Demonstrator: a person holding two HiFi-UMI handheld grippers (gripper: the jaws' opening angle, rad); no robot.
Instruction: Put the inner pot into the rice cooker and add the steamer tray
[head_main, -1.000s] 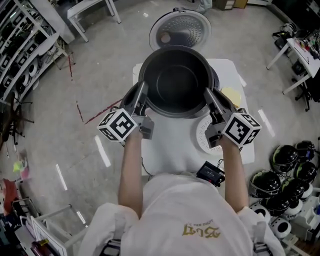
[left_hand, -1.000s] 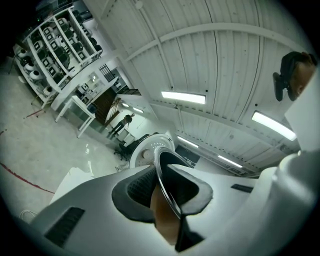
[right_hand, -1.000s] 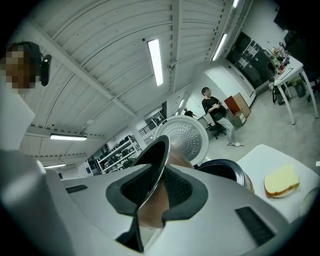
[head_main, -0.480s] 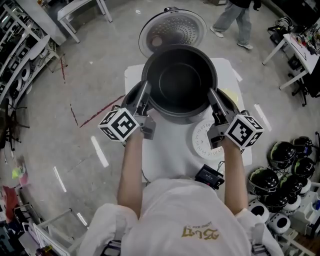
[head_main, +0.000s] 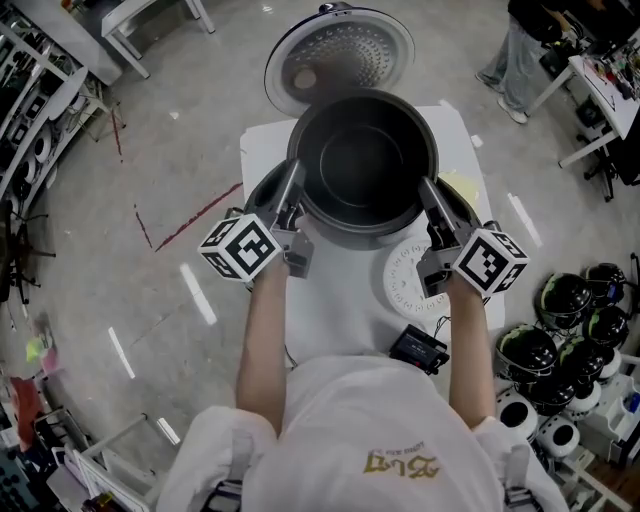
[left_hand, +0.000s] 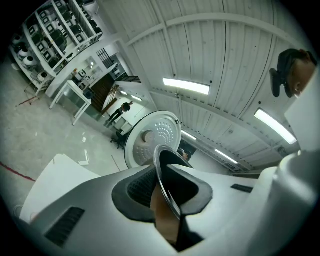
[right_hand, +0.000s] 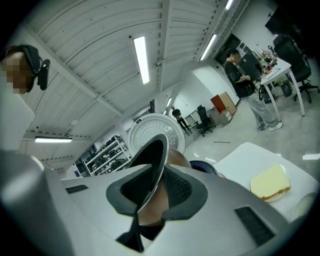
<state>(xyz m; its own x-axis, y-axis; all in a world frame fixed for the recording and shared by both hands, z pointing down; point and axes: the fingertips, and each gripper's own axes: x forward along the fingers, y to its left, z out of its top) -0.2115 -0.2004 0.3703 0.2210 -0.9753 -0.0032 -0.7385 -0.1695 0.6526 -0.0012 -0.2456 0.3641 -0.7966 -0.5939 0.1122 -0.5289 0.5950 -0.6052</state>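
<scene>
The dark inner pot (head_main: 362, 160) hangs over the rice cooker (head_main: 258, 192), whose body shows on both sides of it; how deep it sits I cannot tell. My left gripper (head_main: 290, 198) is shut on the pot's left rim (left_hand: 167, 195), and my right gripper (head_main: 432, 203) is shut on the right rim (right_hand: 152, 172). In both gripper views the thin metal rim runs between the ribbed pads. The cooker's perforated lid (head_main: 340, 55) stands open behind the pot. The white round steamer tray (head_main: 408, 282) lies on the white table (head_main: 335, 300), under my right gripper.
A yellow pad (right_hand: 270, 182) lies on the table's right side. A small black device (head_main: 420, 348) sits at the table's near edge. Helmets (head_main: 560, 350) crowd the floor at the right, shelving (head_main: 30, 110) lines the left, and a person (head_main: 530, 50) stands at the far right.
Both grippers have carried the pot a little forward and down over the cooker, still gripping its rim. A person in the background has walked to the right.
</scene>
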